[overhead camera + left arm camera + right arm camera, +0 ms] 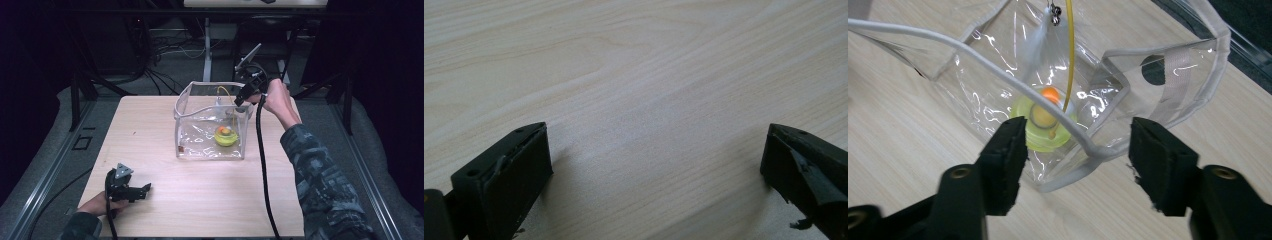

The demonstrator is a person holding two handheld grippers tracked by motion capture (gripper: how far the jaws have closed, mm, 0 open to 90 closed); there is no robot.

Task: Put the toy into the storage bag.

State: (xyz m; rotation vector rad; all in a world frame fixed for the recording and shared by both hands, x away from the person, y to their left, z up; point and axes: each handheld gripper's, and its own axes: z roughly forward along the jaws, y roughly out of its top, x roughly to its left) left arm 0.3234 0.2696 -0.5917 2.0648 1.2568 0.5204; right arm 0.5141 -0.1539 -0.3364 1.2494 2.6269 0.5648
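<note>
A: Where's the toy?
B: The yellow-green toy [225,135] lies inside the clear bag [200,145], mid-surface [150,125].
A: The right tool [243,96]?
B: Above the bag's far right rim, jaws apart, holding nothing.
A: The left tool [142,191]?
B: Near left on the surface, jaws wide, empty.

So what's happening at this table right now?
A person is working with a clear plastic bag standing open on the wooden table. The right tongs hover open at the bag's rim, holding nothing. Inside the bag lies a yellow-green toy with an orange ball and a thin yellow wand. The left tongs rest open near the table's front edge, away from the bag.
</note>
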